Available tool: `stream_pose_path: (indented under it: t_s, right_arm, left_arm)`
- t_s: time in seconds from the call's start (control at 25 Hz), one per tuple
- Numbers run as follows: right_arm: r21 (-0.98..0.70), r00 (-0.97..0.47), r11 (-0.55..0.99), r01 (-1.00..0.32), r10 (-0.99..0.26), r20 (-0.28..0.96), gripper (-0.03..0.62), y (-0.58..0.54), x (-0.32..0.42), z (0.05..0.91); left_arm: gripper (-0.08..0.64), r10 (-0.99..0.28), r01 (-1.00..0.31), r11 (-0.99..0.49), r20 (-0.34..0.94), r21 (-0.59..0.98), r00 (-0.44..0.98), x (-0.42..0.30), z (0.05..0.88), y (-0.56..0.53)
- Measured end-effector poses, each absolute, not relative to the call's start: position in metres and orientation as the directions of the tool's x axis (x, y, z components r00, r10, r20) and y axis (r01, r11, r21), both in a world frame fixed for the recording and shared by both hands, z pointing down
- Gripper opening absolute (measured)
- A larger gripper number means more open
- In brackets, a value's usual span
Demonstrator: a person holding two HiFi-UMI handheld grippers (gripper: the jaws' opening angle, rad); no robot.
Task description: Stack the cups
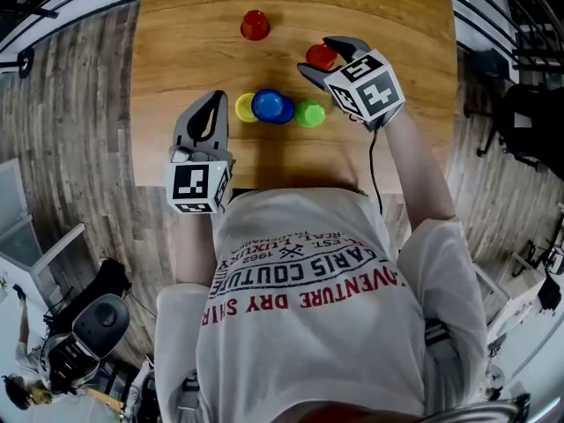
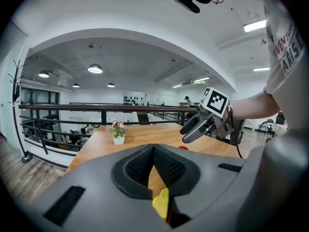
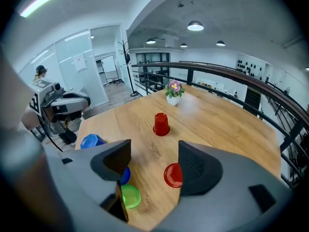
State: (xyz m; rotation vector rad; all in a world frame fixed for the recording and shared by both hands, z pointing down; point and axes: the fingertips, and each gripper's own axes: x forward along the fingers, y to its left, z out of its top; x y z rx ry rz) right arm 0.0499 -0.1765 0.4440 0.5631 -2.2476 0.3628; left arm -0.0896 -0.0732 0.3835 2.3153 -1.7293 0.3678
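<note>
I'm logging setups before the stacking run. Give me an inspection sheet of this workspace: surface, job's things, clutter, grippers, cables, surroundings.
Surface: wooden table, no spills seen.
Job's things: upside-down red cup alone mid-table; second red cup nearer; yellow cup, blue cup, green cup in a row near the person.
Clutter: small flower pot at the far edge.
Grippers: left gripper jaws together, empty; right gripper jaws apart, above the second red cup.
Cables: black cable from the right gripper along the forearm.
Surroundings: wood floor, railing.
</note>
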Motion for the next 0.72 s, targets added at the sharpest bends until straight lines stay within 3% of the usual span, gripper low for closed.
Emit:
stream_pose_path:
  t_s: [0.4, 0.72]
  right_arm:
    - [-0.091, -0.637, 0.954, -0.285, -0.117, 0.762, 0.319, -0.219, -0.015, 0.469]
    - [-0.089, -0.623, 0.971, -0.220, -0.070, 0.779, 0.319, -0.241, -0.066, 0.486]
  left_arm:
    - [0.014, -0.922, -0.994, -0.104, 0.373, 0.024, 0.105, -0.103, 0.402, -0.079]
    - [0.014, -0.917, -0.998, -0.036, 0.395, 0.044, 0.051, -0.118, 0.417, -0.071]
